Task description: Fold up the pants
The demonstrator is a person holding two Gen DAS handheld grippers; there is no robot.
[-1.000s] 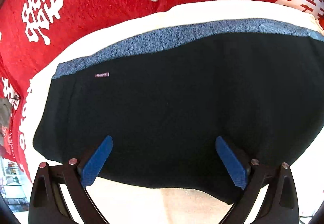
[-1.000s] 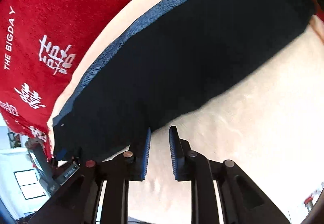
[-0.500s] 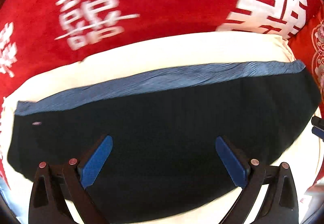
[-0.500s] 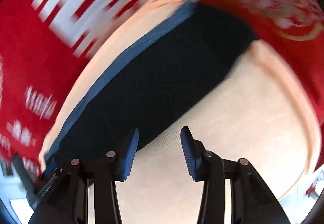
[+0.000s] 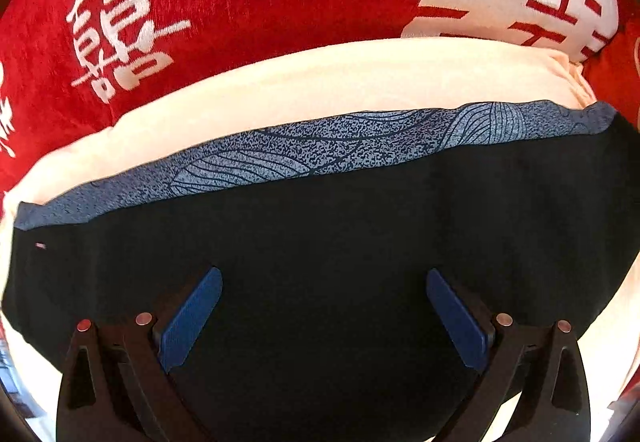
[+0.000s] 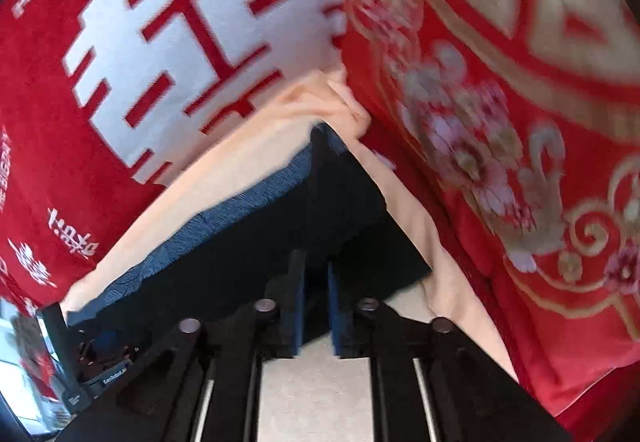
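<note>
Black pants (image 5: 320, 242) with a blue-grey patterned waistband (image 5: 320, 150) lie flat on a cream cloth (image 5: 320, 82). My left gripper (image 5: 322, 306) is open, its blue pads spread wide just above the black fabric near its front edge. In the right wrist view the pants (image 6: 248, 242) run off to the left. My right gripper (image 6: 316, 302) is nearly shut, its pads a narrow gap apart over the pants' right front corner. I cannot tell whether fabric is pinched between them.
Red bedding with white characters (image 5: 200, 2) lies behind the cream cloth. A red and gold floral cover (image 6: 500, 122) rises at the right. The left gripper's body (image 6: 76, 374) shows at the lower left of the right wrist view.
The right gripper swung right to the pants' right corner and its pads closed from a wider gap. The left gripper moved right along the pants and stayed open.
</note>
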